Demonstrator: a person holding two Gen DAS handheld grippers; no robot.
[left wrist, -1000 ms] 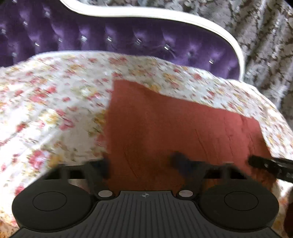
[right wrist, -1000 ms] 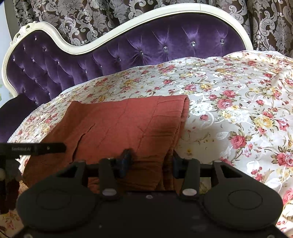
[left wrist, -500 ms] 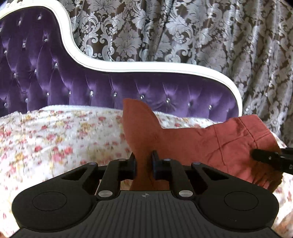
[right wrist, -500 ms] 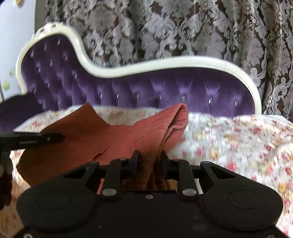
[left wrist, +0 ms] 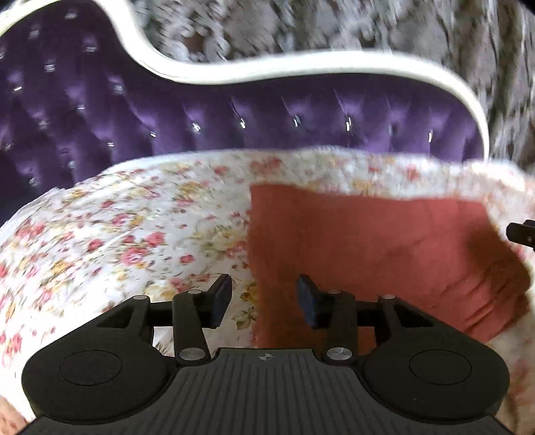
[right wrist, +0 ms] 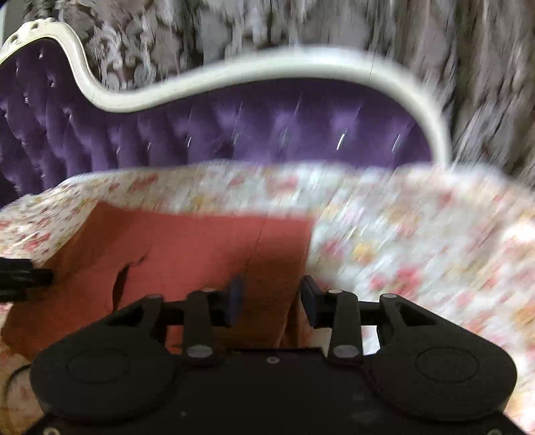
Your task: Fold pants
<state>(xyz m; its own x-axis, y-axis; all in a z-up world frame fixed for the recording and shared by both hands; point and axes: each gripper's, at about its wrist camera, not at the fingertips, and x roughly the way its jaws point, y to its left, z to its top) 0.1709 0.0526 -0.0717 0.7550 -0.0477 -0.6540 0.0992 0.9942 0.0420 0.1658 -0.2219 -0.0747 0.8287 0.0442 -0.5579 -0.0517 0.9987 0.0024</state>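
Background: patterned grey-brown curtain (left wrist: pixel 384 26) behind a tufted purple headboard (left wrist: pixel 234 123) with a curved white frame (right wrist: pixel 267 70); both views blurred. Surface: bed with a floral bedspread (left wrist: pixel 117 234), cream with pink and yellow flowers. Item: rust-red pants (left wrist: pixel 367 247), folded into a flat rectangular stack, lying on the bedspread ahead of both sets of jaws. Left gripper (left wrist: pixel 264 299): jaws apart, having just been opening; nothing clamped between them. Its left finger stands over the bedspread, its right finger over the pants, and the pants' left edge runs through the gap; whether the fingers touch the cloth cannot be told. Layered folds of the pants show to the right of these jaws, and a dark part of the other tool shows at the far right edge of that view. Right gripper (right wrist: pixel 271 302): jaws apart, likewise just opened wider; the right-hand edge of the pants lies in the gap below them, not pinched. In the right view the pants extend from the jaws away to the left, with a dark crease or opening left of the jaws; a black part of the left tool shows at the left edge.
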